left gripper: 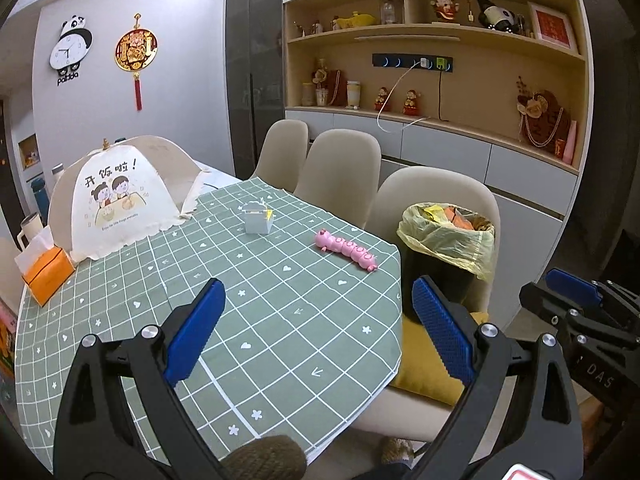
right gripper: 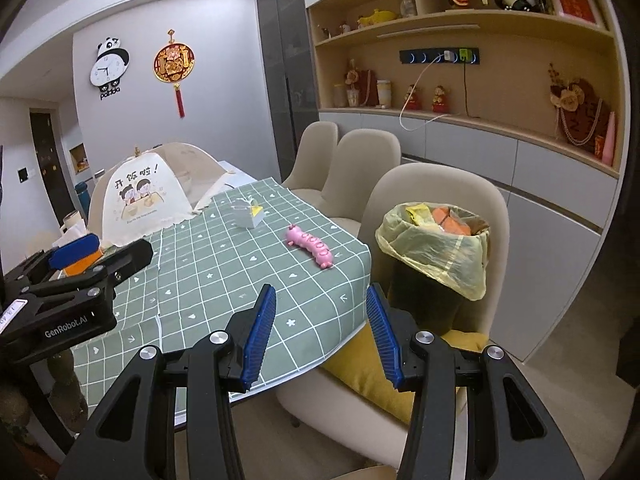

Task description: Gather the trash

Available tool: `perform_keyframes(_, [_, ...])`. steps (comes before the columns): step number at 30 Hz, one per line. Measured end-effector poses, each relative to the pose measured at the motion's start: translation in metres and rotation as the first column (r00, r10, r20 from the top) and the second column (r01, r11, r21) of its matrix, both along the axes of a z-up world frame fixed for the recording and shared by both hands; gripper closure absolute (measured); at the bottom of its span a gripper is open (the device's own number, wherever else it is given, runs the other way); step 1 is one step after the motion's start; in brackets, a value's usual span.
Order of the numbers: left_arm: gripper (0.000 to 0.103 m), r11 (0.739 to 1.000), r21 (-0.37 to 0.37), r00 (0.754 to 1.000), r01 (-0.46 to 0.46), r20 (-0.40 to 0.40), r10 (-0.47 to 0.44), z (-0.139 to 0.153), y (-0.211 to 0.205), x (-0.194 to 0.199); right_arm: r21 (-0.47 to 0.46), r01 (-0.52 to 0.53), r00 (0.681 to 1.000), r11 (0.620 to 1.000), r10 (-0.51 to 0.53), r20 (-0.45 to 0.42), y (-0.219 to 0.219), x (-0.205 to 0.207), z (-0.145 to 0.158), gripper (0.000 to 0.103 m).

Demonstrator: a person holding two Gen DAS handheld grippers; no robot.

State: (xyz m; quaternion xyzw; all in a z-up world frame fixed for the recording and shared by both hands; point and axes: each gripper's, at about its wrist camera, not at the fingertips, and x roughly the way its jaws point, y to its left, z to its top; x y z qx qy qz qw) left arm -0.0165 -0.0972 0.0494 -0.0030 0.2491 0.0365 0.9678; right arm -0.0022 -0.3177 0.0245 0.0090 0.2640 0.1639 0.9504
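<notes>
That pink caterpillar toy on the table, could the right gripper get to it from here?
Probably yes. The right gripper is open and empty, and only bare tablecloth lies between it and the pink caterpillar toy.

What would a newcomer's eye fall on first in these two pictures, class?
Probably the pink caterpillar toy lying near the right edge of the green checked tablecloth. Next, the bin with its yellow bag full of wrappers, standing on a chair beside the table. The big food cover sits at the far left.
</notes>
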Motion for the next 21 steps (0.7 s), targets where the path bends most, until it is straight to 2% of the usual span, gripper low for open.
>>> perform_keyframes(21, [0.013,1.000,-0.009,1.000,0.017,-0.016,-0.017,-0.0035,-0.0036,-0.0003,-0.008,0.003,1.000,1.000,-0.003,-0.002,-0.0031,0.0003,0.0003,0.058])
